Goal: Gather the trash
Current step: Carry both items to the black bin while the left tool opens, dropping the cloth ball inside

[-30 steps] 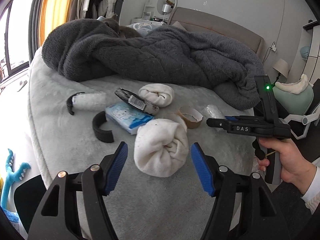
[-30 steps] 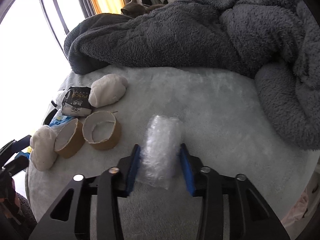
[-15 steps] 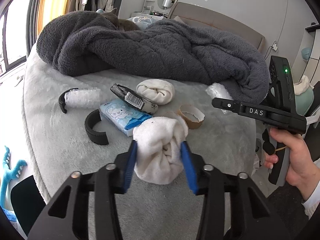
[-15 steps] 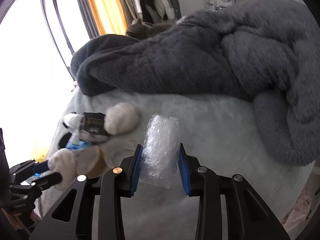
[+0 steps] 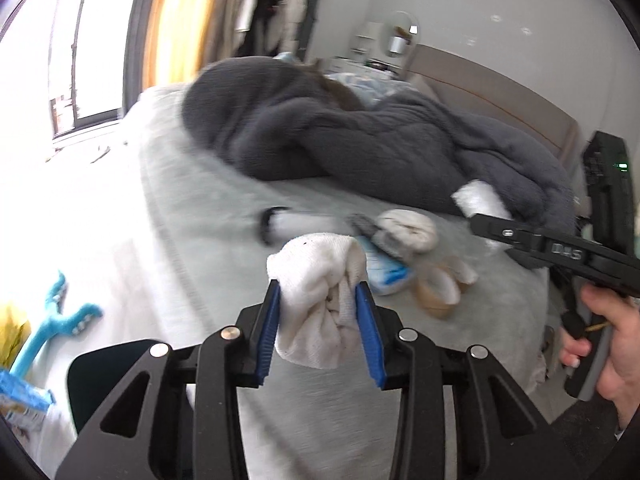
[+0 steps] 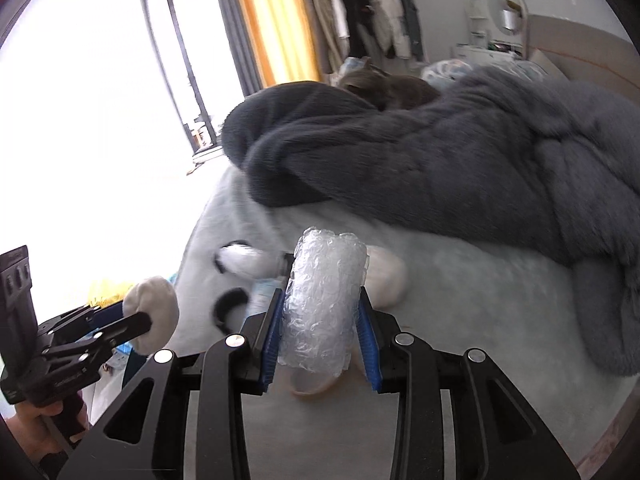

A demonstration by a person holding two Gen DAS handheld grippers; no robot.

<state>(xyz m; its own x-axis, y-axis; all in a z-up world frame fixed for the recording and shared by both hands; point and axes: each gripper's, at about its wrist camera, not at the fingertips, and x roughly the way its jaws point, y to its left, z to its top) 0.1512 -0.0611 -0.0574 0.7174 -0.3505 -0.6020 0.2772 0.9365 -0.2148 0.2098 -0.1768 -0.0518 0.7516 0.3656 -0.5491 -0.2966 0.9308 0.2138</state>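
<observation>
Left wrist: pale bed [image 5: 208, 200], grey blanket [image 5: 360, 144], yellow curtain [image 5: 176, 20]

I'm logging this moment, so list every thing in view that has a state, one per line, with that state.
left gripper: jaws shut on the white cloth bundle.
white cloth bundle: clamped, lifted off the bed.
right gripper: jaws shut on the bubble wrap roll.
bubble wrap roll: clamped upright, raised.
tape rings: lying on the bed.
blue packet: lying flat on the bed.
grey blanket: crumpled in a heap.
</observation>
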